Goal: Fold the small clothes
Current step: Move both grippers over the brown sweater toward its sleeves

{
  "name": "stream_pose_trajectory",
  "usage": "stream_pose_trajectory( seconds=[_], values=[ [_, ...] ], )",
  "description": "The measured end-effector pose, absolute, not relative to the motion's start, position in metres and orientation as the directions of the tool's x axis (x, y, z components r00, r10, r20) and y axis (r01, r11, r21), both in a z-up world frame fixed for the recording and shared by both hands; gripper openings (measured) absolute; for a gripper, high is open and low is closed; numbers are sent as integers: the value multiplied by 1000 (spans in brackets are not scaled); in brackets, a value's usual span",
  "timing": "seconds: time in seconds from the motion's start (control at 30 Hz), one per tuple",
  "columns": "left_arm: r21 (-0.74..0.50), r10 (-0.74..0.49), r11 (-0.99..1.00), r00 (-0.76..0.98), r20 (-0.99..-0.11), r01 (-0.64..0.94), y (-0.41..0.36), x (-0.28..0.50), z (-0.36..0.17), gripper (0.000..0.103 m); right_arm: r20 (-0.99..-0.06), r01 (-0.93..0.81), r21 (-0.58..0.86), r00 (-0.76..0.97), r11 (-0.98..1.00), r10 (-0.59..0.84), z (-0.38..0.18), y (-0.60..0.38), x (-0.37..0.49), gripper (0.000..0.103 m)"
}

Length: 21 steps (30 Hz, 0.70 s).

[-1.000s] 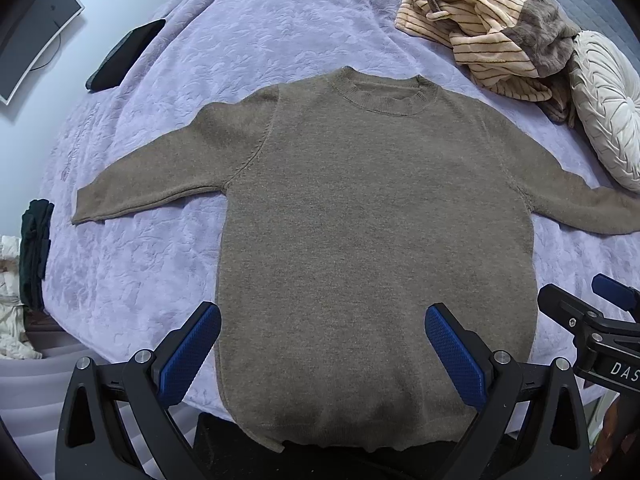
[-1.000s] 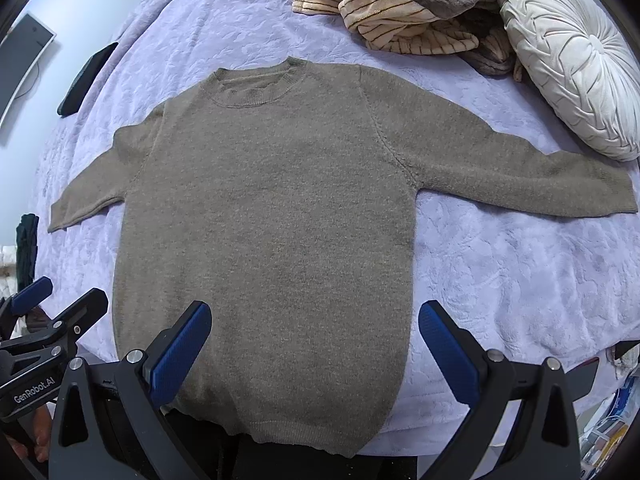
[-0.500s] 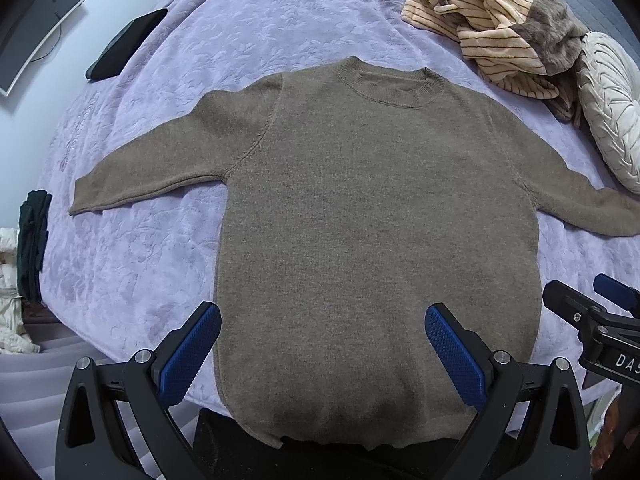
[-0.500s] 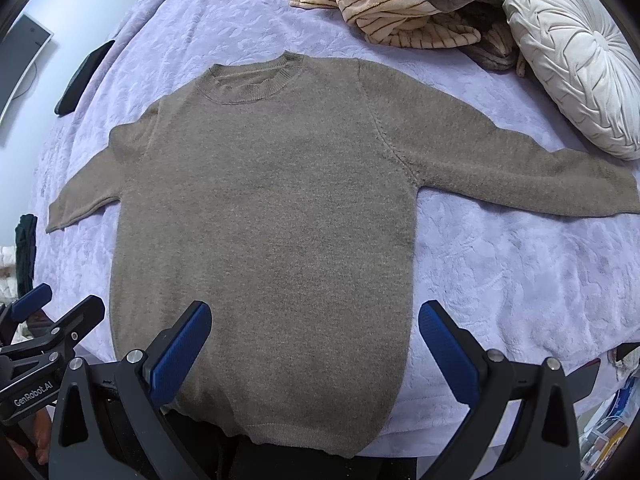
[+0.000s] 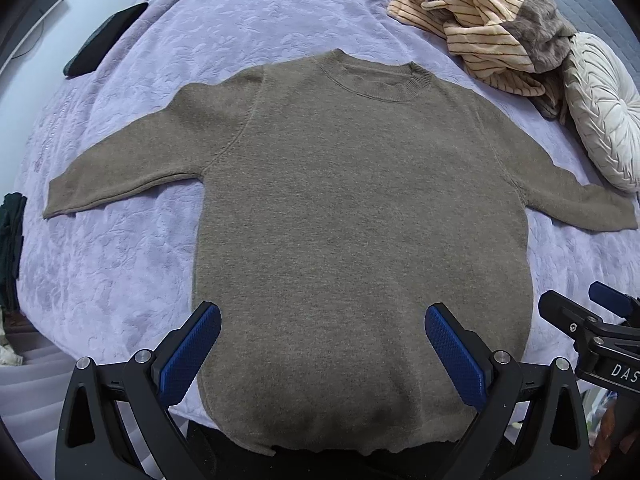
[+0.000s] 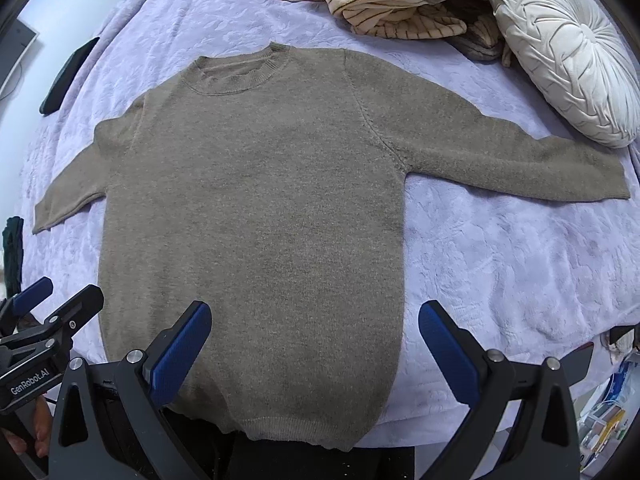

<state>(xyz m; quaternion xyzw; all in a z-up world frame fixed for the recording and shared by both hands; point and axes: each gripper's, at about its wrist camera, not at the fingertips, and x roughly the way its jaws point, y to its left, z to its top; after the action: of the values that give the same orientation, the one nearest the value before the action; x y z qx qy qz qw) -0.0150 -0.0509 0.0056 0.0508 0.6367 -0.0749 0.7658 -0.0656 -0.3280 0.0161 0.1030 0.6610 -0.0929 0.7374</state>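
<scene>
A small brown knit sweater [image 5: 360, 216] lies flat, face up, on a lilac bedspread [image 5: 120, 264], both sleeves spread out sideways, collar at the far end, hem hanging at the near bed edge. It also shows in the right wrist view [image 6: 256, 208]. My left gripper [image 5: 322, 340] is open and empty, hovering above the sweater's lower hem. My right gripper [image 6: 314, 338] is open and empty, above the sweater's lower right side. The right gripper's tips show at the left view's right edge [image 5: 588, 316]; the left gripper shows at the right view's left edge [image 6: 52, 312].
A crumpled striped cream-and-grey garment [image 5: 488, 36] and a round white pleated cushion [image 6: 560, 48] lie at the far right. A black flat object [image 5: 104, 40] rests at the far left. Dark clothes [image 5: 10, 240] sit past the left bed edge.
Both grippers have shifted slightly forward over the sweater, so it sits a little lower and larger in both views. Both stay open. The sweater has not moved.
</scene>
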Motion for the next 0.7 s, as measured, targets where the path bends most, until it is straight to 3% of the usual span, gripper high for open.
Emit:
stream_pose_trajectory(
  seconds=[0.7],
  values=[
    [-148,-187,941,104,-977,306,-23,29,-34,102,-998,385,-1,64,923,-28,-4,-277,-39,103]
  ],
)
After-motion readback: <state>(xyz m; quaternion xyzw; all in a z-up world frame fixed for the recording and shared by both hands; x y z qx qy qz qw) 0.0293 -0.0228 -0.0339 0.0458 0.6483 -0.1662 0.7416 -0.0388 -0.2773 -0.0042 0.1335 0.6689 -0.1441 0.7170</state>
